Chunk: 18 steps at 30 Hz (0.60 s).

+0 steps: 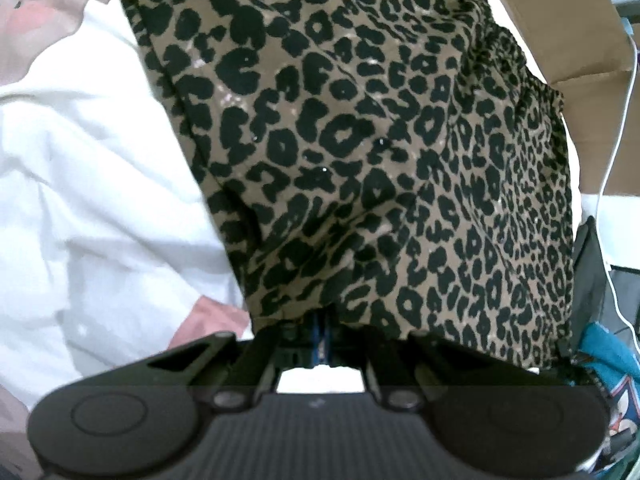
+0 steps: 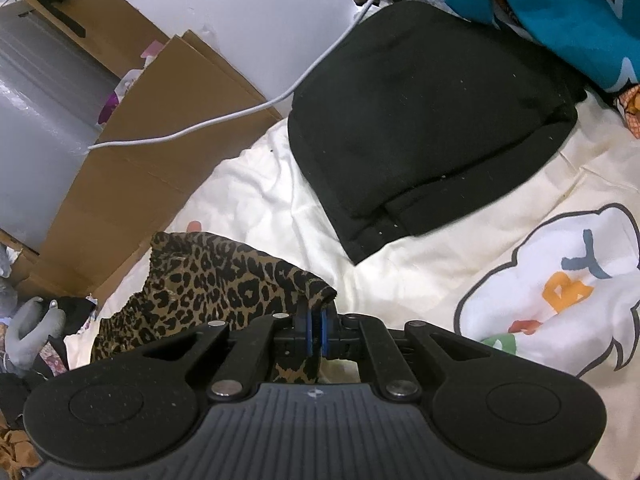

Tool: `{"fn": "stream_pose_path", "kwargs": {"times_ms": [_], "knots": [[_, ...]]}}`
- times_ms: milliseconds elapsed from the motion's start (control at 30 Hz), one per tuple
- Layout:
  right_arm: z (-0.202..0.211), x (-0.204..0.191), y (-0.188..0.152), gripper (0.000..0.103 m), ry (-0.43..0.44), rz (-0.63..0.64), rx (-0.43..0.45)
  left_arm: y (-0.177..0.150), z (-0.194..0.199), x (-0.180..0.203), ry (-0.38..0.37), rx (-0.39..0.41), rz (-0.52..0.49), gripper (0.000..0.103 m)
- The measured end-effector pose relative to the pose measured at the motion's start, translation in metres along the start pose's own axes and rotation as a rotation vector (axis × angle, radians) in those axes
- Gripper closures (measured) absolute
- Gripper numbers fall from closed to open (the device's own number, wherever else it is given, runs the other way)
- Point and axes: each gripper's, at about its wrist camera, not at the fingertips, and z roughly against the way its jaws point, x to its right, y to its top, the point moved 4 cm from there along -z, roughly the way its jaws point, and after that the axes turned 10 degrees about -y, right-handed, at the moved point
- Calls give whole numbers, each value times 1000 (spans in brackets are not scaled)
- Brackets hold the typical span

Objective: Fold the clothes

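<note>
A leopard-print garment [image 1: 360,152] fills most of the left wrist view, draped over the white bed sheet [image 1: 92,168]. My left gripper [image 1: 322,320] is shut on its near edge; the cloth hides the fingertips. In the right wrist view the same garment [image 2: 208,284] lies bunched at lower left. My right gripper [image 2: 316,312] is shut on its corner, with cloth pinched between the blue pads [image 2: 310,330] and hanging below them.
A folded black garment [image 2: 432,120] lies on the cream printed bedspread [image 2: 480,248]. A teal printed garment [image 2: 560,12] sits at top right. Cardboard boxes [image 2: 160,140] and a white cable [image 2: 240,116] stand at the bed's left side. Cardboard [image 1: 576,28] also shows beyond the leopard cloth.
</note>
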Motion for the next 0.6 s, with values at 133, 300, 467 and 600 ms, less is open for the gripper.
{"fn": "stream_pose_path", "kwargs": {"times_ms": [133,300,467,600], "knots": [[-3,-9,3,100,24,5,16,1,1,1,3,-2,6,100],[-11,-13,2,82,59,28,11,-1,-1,5,-40,-22,11,91],[-16,12,-8,57,36,-30,-6,-15,-7,13,-67,-33,-26,64],[-23,36,-17,57,19,-84,-30,-20,-13,16,-78,-19,-41,64]]}}
